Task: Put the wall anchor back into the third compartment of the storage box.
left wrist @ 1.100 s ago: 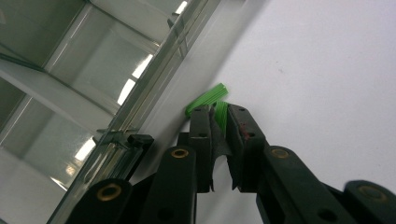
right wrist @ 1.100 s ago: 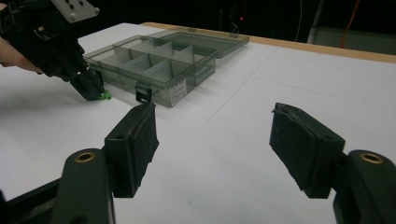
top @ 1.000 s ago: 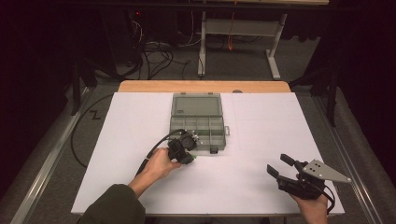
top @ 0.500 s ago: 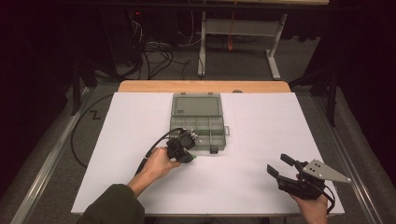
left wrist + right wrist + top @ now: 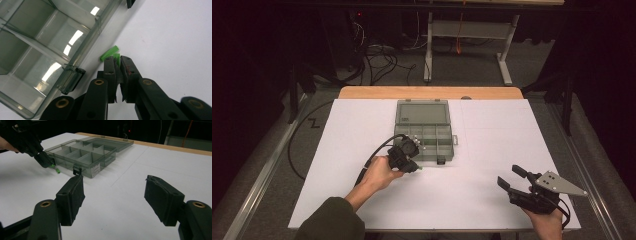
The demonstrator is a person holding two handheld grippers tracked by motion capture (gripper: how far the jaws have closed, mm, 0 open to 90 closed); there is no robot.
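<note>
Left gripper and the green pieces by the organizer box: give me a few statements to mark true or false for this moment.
1. The left gripper is shut on a green piece. True.
2. A second green piece lies inside a compartment of the organizer box. False: it lies on the white table sheet, just outside the box's front wall.
3. The box lid is closed and latched. False: the lid lies folded open behind the tray, and the compartments are uncovered.
4. The right gripper is open with nothing between its pads. True.
5. The right gripper rests against the box. False: it is held apart from the box, near the table's front right corner.
</note>
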